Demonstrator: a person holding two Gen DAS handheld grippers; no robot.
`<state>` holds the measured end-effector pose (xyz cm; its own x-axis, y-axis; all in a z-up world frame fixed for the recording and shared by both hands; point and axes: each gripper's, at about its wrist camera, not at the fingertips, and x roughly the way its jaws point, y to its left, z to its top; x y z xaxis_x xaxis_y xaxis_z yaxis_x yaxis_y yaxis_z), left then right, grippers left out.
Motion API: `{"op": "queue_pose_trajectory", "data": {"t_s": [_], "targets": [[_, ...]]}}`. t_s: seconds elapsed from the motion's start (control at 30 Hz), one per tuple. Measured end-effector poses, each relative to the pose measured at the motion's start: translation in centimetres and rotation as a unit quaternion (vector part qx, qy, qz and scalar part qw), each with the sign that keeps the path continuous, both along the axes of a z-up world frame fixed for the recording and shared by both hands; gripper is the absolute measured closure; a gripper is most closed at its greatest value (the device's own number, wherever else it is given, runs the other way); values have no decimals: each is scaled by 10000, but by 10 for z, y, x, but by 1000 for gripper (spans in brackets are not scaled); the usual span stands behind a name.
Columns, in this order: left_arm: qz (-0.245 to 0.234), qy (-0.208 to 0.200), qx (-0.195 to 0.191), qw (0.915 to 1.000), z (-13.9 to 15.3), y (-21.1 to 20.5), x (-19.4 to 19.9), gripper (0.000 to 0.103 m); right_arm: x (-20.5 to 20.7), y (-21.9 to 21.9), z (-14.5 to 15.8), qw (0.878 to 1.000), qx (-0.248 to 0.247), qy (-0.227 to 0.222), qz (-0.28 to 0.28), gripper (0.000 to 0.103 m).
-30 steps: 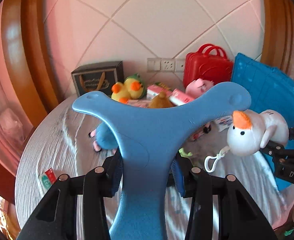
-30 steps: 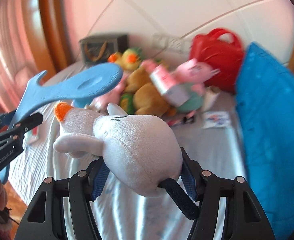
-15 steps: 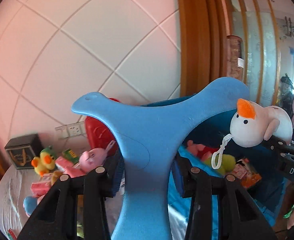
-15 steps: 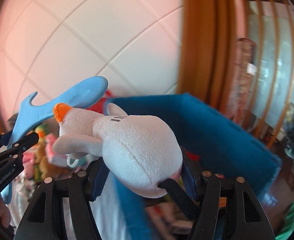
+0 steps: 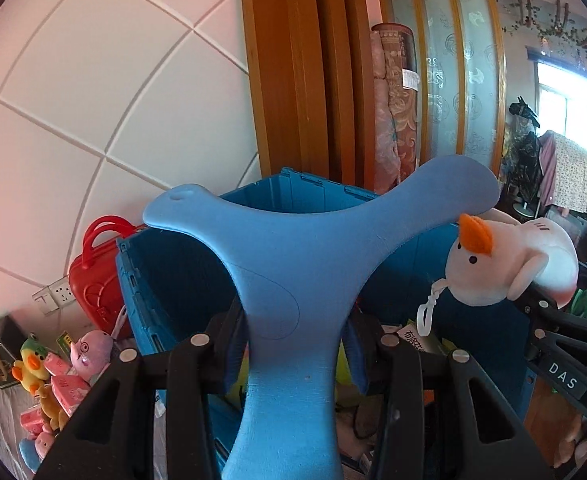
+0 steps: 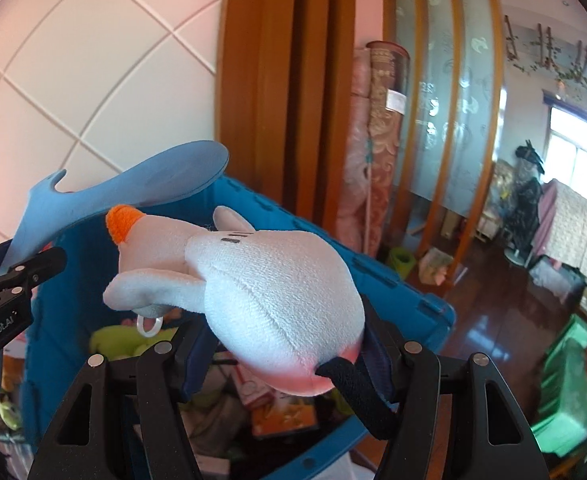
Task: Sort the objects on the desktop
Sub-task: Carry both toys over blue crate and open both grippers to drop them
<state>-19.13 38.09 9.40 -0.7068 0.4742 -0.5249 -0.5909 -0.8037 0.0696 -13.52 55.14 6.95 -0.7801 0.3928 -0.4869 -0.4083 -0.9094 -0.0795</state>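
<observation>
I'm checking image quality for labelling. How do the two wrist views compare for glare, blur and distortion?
Left wrist: sharp; window blown out; fisheye bends the wall tile lines. Right wrist: white plush duck sharp, window overexposed, glare on the wooden floor, dark corners.

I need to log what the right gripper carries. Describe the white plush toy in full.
The white plush toy is a soft, fuzzy bird shape with an orange beak, a small black eye, stubby wings, a pink-tinged rear and a white cord loop hanging under it. It lies roughly level, beak pointing away, its rear clamped between the jaws of the right gripper, above the open blue crate. A black strap runs under its rear.
</observation>
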Motion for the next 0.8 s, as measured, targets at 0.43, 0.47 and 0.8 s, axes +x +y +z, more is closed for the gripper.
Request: {"op": "queue_pose_trajectory", "data": {"t_s": [0.43,0.47,0.8], "targets": [[135,-76,170,9997,-7,-32,9,23,-6,-1,-8,9998,75,-161,-88,0],[162,-84,221,9996,-7,-38,9,23,-2,-7,-8,9999,44,-144,-56,0],[771,-45,637,9950,-17,-122,25,23,10,-73,-3,9977,34,9,678,0]]}}
